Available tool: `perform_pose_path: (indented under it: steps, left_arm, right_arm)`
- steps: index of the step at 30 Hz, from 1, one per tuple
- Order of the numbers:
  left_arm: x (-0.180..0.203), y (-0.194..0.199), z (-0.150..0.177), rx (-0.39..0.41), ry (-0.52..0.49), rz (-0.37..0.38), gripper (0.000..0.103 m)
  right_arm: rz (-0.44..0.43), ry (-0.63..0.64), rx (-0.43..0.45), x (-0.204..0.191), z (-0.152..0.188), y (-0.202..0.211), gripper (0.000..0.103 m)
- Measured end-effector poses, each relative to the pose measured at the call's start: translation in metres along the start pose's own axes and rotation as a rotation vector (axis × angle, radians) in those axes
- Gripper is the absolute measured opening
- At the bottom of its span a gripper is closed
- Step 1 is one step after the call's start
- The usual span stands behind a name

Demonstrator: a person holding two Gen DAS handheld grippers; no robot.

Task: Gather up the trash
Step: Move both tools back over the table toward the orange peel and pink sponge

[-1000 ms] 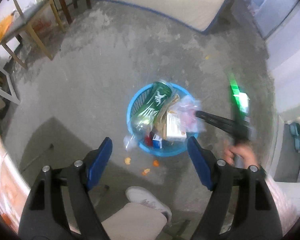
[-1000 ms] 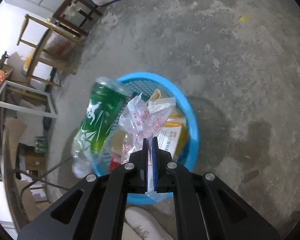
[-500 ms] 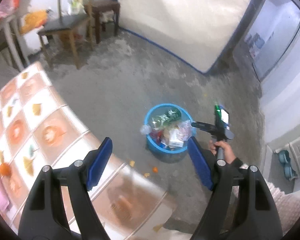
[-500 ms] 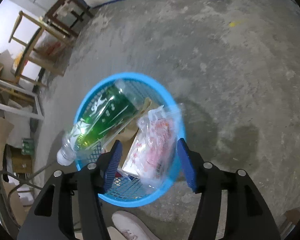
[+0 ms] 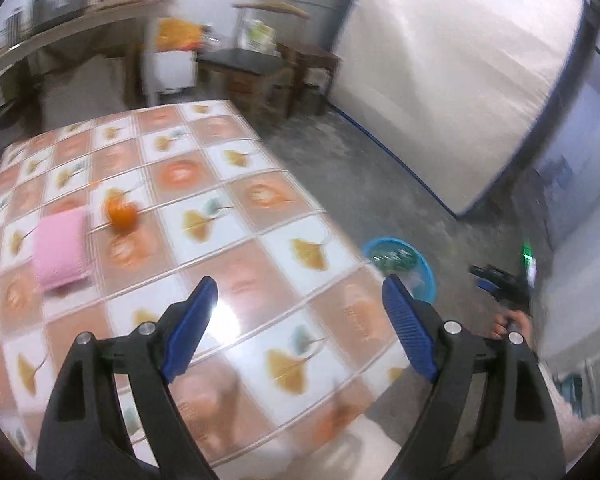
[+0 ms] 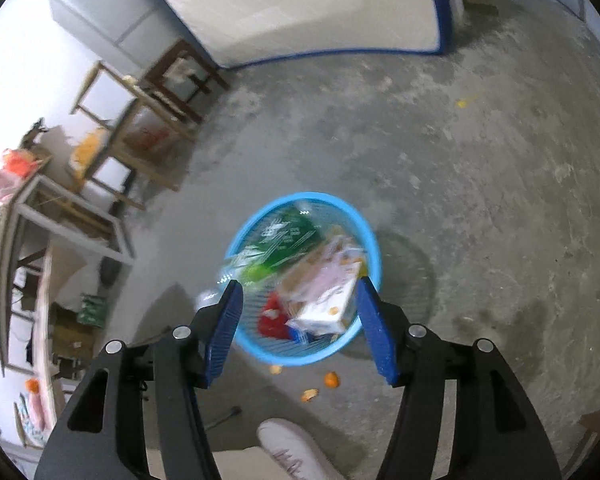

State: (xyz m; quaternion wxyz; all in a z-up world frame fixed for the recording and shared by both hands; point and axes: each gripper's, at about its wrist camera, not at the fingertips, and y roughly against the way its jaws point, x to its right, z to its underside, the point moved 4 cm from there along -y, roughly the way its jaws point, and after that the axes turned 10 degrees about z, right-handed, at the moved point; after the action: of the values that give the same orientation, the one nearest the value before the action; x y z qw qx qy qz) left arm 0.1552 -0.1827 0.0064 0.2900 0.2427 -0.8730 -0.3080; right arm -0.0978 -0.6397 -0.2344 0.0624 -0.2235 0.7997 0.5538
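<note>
A blue mesh basket [image 6: 374, 248] stands on the concrete floor, holding a green bottle [image 6: 284, 236], a crumpled clear wrapper [image 6: 334, 266], a white carton [image 6: 328, 310] and a red pack [image 6: 272, 316]. High above it my right gripper [image 6: 299, 284] hangs open and empty. My left gripper [image 5: 298, 284] is over the corner of a table with a tile-patterned cloth [image 5: 240, 184]; its jaws are opening, with nothing between them. On that table lie an orange fruit [image 5: 122, 216] and a pink cloth [image 5: 60, 252]. The basket [image 5: 430, 276] shows beyond the table's corner.
Orange peel bits [image 6: 330, 378] lie on the floor by the basket, near a white shoe [image 6: 288, 452]. Wooden chairs [image 6: 140, 120] and cluttered shelves line the left wall. A mattress [image 5: 460, 80] leans on the far wall. A hand [image 5: 512, 324] shows at the right.
My right gripper opened, dropped the clear wrapper into the basket and rose. My left gripper swung up and away from the basket to above the table, and its jaws widened.
</note>
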Motion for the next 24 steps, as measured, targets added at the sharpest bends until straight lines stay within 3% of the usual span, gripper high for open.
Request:
perform_pose_path:
  steps: [6,11,16,21,24]
  left_arm:
    - [-0.062,0.043,0.037,0.076,0.155,-0.085,0.081]
    - [-0.103,0.072,0.063,0.112,0.262,-0.051,0.084]
    - [-0.144,0.106,0.081,0.176,0.29,-0.175,0.089]
    - [-0.171,0.122,0.087,0.209,0.331,-0.208,0.089]
    - [-0.183,0.124,0.089,0.213,0.355,-0.204,0.089]
  right_arm:
    - [-0.064,0.112,0.056,-0.062,0.029,0.069,0.068]
    - [-0.127,0.269,0.031,-0.136,0.059,0.102,0.075]
    - [-0.25,0.421,0.006,-0.236,0.083,0.134,0.076]
    - [-0.43,0.628,-0.072,-0.349,0.136,0.152,0.076]
    - [-0.48,0.806,-0.109,-0.412,0.176,0.151,0.076]
